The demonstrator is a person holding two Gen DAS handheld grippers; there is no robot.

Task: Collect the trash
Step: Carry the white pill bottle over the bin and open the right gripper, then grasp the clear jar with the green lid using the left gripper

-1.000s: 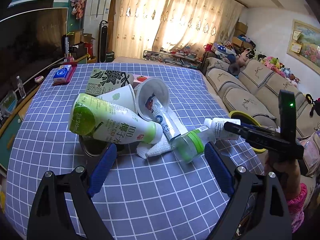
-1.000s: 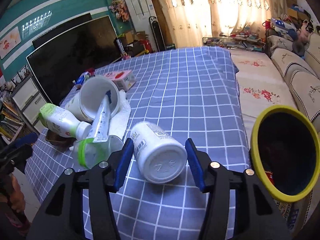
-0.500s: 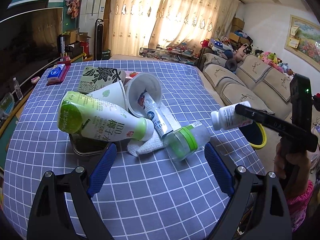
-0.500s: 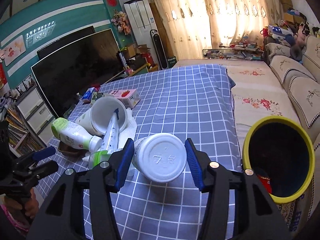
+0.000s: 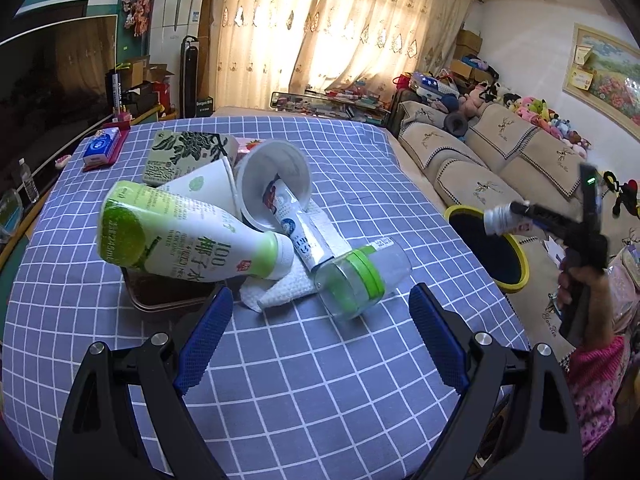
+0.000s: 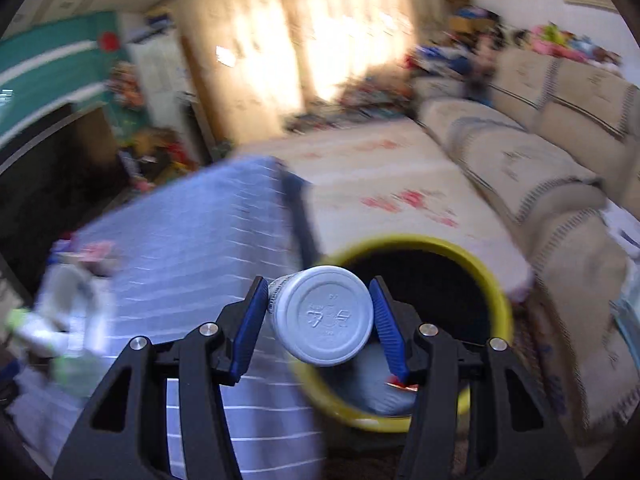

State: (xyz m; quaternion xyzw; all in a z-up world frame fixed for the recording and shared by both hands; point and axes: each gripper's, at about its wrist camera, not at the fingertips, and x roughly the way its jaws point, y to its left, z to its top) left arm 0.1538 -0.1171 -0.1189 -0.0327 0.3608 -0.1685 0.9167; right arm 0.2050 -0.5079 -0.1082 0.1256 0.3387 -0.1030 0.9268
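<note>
My right gripper (image 6: 318,318) is shut on a white plastic bottle (image 6: 324,316), its base facing the camera, held above the near rim of a yellow-rimmed bin (image 6: 492,280). In the left wrist view that same white bottle (image 5: 500,220) hangs over the bin (image 5: 516,276) beside the table. My left gripper (image 5: 320,332) stands open above the blue checked tablecloth (image 5: 304,364), just short of a heap of trash: a green-and-white drink bottle (image 5: 188,240), a clear jar with a green band (image 5: 356,276), a white cup (image 5: 276,176) with a tube (image 5: 296,228) in it, and a paper napkin (image 5: 280,288).
A green carton (image 5: 180,156) and a blue tissue pack (image 5: 102,148) lie at the table's far side. A beige sofa (image 5: 492,164) runs along the right, behind the bin. A dark TV (image 5: 48,84) stands to the left. A hand in a pink sleeve (image 5: 592,376) holds the right gripper.
The right gripper lifted the white bottle off the table and swung it right, over the yellow-rimmed bin. The left gripper stayed nearly still and open.
</note>
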